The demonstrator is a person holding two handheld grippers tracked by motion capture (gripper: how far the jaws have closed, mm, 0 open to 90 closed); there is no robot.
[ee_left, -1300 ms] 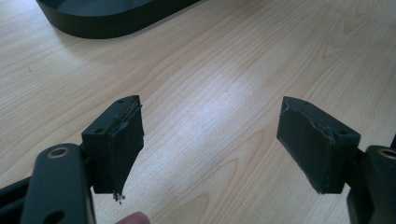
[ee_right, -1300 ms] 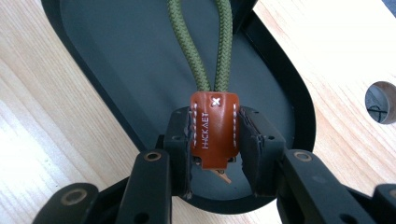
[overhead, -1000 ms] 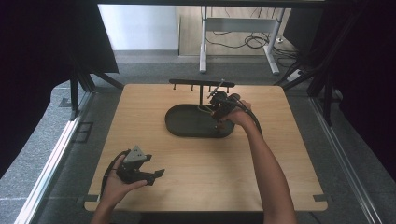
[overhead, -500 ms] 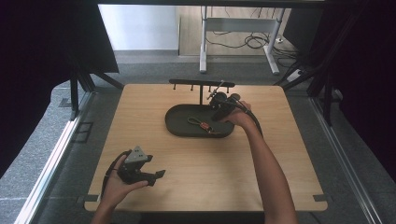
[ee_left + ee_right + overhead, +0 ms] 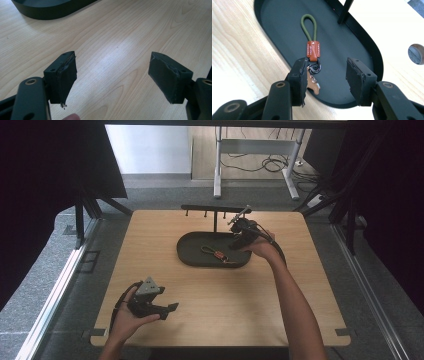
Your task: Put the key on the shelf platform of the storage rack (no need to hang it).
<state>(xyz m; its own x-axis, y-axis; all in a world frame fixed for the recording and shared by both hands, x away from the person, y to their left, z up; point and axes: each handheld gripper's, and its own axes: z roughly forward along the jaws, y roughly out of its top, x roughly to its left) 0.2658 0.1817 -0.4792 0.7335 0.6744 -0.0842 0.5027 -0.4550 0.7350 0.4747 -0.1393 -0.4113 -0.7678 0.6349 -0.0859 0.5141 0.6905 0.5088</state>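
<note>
A keychain (image 5: 216,254) with a green cord loop, an orange leather tag and a black ring lies flat in the black oval tray (image 5: 192,257) of a stand. My right gripper (image 5: 236,241) hovers at the tray's right end, open. In the right gripper view the keychain (image 5: 312,50) lies just ahead of the spread jaws, its metal end beside the left pad (image 5: 299,77), and my right gripper (image 5: 325,73) holds nothing. My left gripper (image 5: 166,309) rests open near the table's front left. In its own view my left gripper (image 5: 112,73) frames bare wood.
The stand's thin post (image 5: 344,12) rises from the tray's back edge to a horizontal bar with small hooks (image 5: 215,209). The wooden table (image 5: 280,300) has a round hole (image 5: 416,53) past the tray. A corner of the tray (image 5: 45,10) lies ahead of the left gripper.
A second ago the keychain hung at the right gripper's jaws; now it lies stretched out in the tray and the right gripper has let go. The left gripper has stayed put.
</note>
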